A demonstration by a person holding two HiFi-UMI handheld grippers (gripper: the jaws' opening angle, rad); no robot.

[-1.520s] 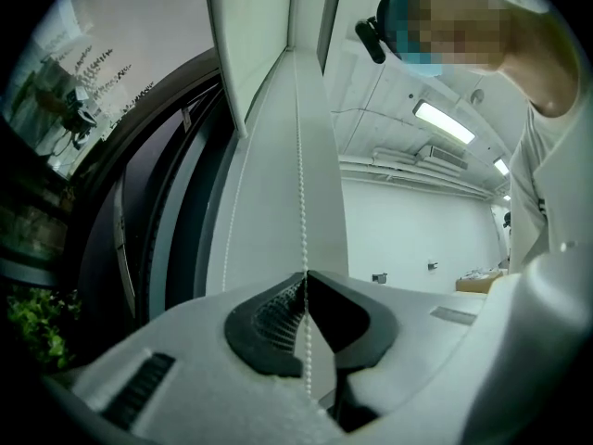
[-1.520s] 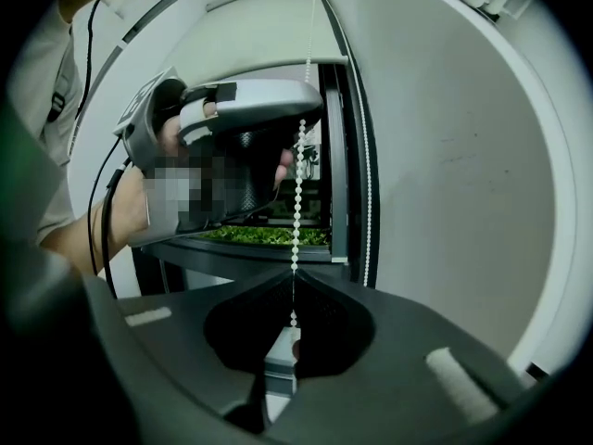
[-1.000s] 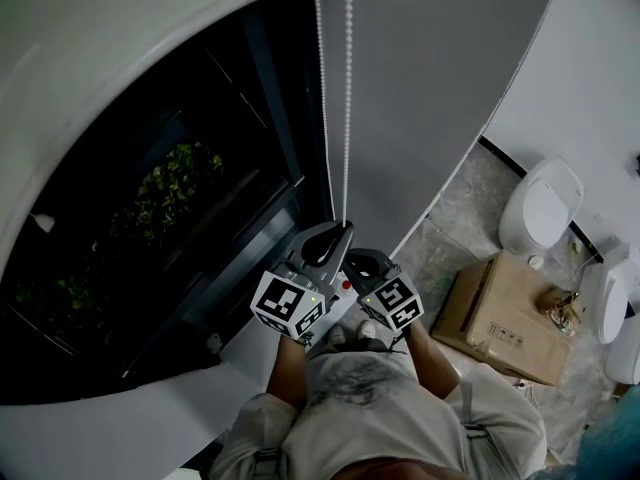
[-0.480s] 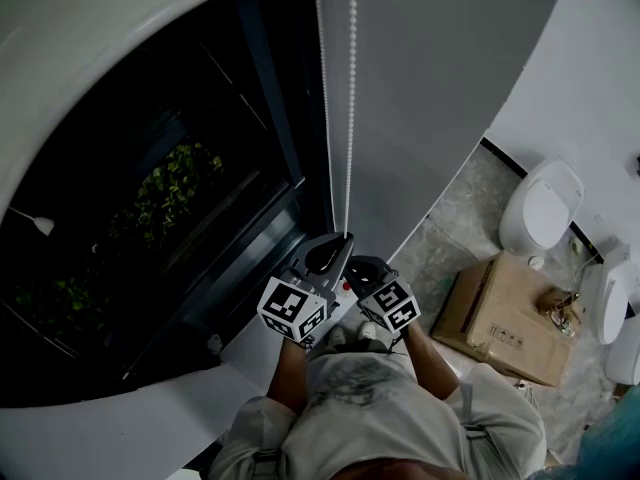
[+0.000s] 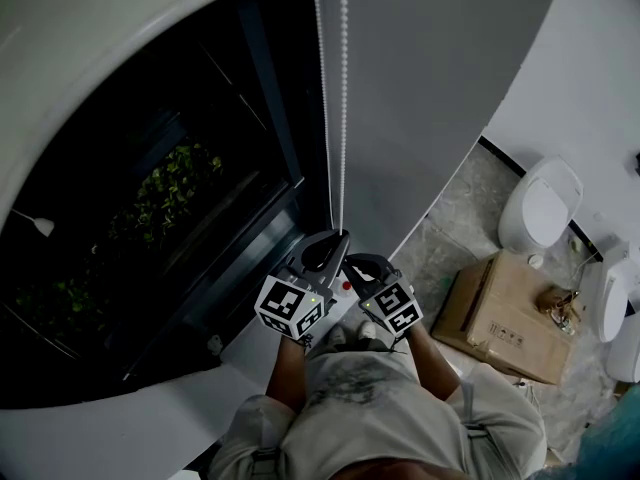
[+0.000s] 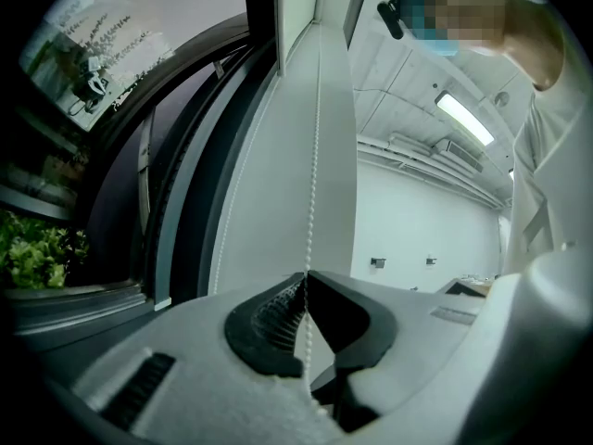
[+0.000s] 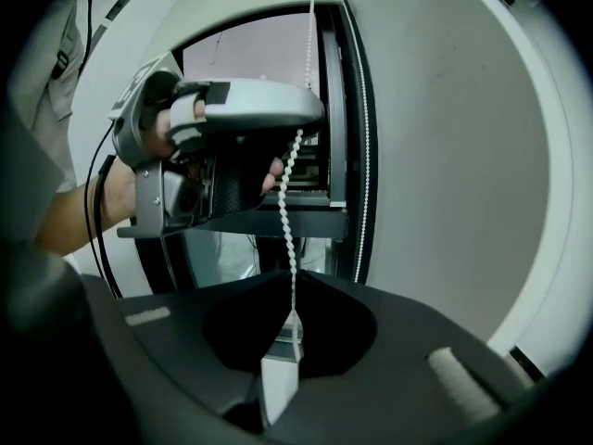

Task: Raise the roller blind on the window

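Observation:
The grey roller blind [image 5: 440, 88] hangs over the right part of the dark window [image 5: 200, 168]. Its white bead chain [image 5: 343, 118] drops in two strands to my grippers. My left gripper [image 5: 338, 236] is shut on the chain, the upper of the two. In the left gripper view the beads [image 6: 315, 156] run up beside the blind [image 6: 278, 184] from the closed left gripper [image 6: 304, 278]. My right gripper [image 5: 352, 260] sits just below and is shut on the same chain [image 7: 287, 202]. The right gripper view has its tips [image 7: 294, 281] meeting on the beads, under the left gripper [image 7: 310, 109].
Green plants [image 5: 165, 193] show outside the glass. A cardboard box [image 5: 505, 318] lies on the floor at the right, with white ceramic fixtures [image 5: 542, 206] beside it along the wall. The person's body fills the bottom of the head view.
Both grippers have sunk slightly along the chain since a second ago, still shut on it. Over the last half second they have barely moved.

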